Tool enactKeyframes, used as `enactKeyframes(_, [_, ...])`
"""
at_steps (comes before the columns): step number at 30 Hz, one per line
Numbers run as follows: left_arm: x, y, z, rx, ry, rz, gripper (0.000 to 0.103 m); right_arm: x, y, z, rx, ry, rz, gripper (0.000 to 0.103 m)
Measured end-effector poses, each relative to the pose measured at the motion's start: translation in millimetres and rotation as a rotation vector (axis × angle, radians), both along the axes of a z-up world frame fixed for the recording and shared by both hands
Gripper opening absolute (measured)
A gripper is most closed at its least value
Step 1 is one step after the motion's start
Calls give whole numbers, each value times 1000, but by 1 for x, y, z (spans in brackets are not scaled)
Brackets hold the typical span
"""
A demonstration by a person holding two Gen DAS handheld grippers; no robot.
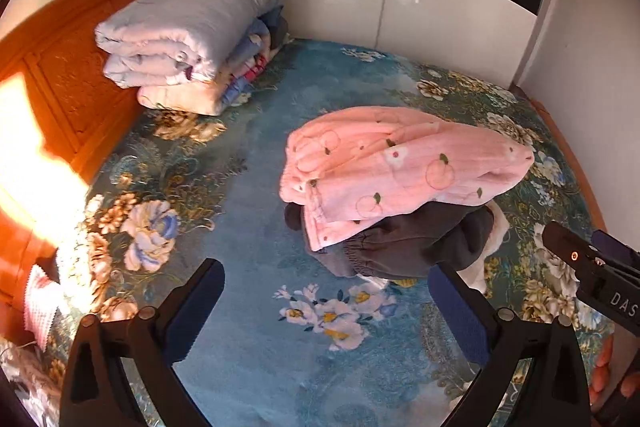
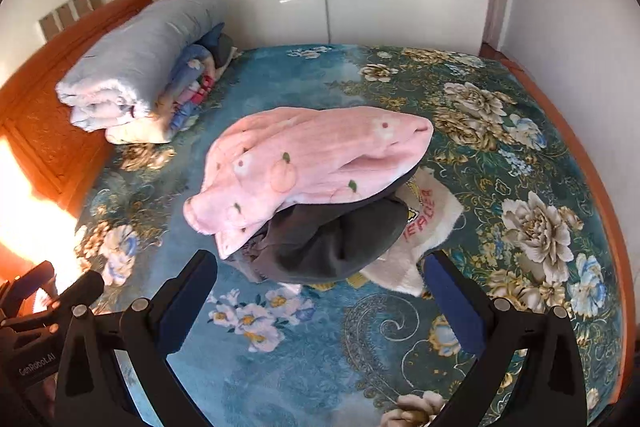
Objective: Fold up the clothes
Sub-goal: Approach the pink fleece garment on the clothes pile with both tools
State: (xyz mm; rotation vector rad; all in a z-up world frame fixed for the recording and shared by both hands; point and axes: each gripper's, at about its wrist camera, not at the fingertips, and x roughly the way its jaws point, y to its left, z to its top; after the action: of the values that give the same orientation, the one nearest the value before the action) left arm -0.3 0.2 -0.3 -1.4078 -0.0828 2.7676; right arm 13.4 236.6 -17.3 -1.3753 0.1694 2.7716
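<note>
A pile of clothes lay near the middle of the bed, topped by a pink fleece garment (image 1: 400, 163) printed with small fruit shapes, folded loosely and sagging over what was under it. Beneath it sat a dark grey garment (image 1: 404, 251) with a gathered elastic edge, and under that a white garment (image 2: 428, 223) with red lettering, spread flat and poking out on the right side of the pile. All of it rested on a blue-green floral bedspread (image 1: 248, 195). The left gripper (image 1: 326, 291) hovered just in front of the pile, its two fingers spread wide with nothing between them and touching no cloth. The right gripper (image 2: 320, 283) hung likewise just short of the pile, fingers wide apart and empty, the dark garment's near edge showing between them. The two grippers were side by side, each visible at the edge of the other's view. Farther back, against the orange wooden headboard (image 1: 76, 67), a stack of folded quilts (image 1: 188, 31) lay well apart from the clothes, with a glossy white wardrobe (image 1: 420, 7) beyond the bed.
</note>
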Motion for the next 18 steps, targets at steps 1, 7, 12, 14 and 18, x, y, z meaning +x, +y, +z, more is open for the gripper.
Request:
enactKeyframes(1, [-2,2,-2,9,0,-4,103,-1,-3,-2,-17,-13,-4,103])
enactKeyframes(7, [-17,12,-16,65,3,-25,103,-21,-7,-20,-85,-71,-34,103])
enactKeyframes(12, [-31,20,-32,110,-3,-45,103,-45,-25,-31,13,-107,-54,103])
enactKeyframes(14, [-51,9,-54,150,-25,-78,103,-47,-21,-31,36,-113,-54,103])
enactKeyframes(18, [-69,-7,-74,191,-36,-97,103,-68,-40,-43,99,-137,-57,103])
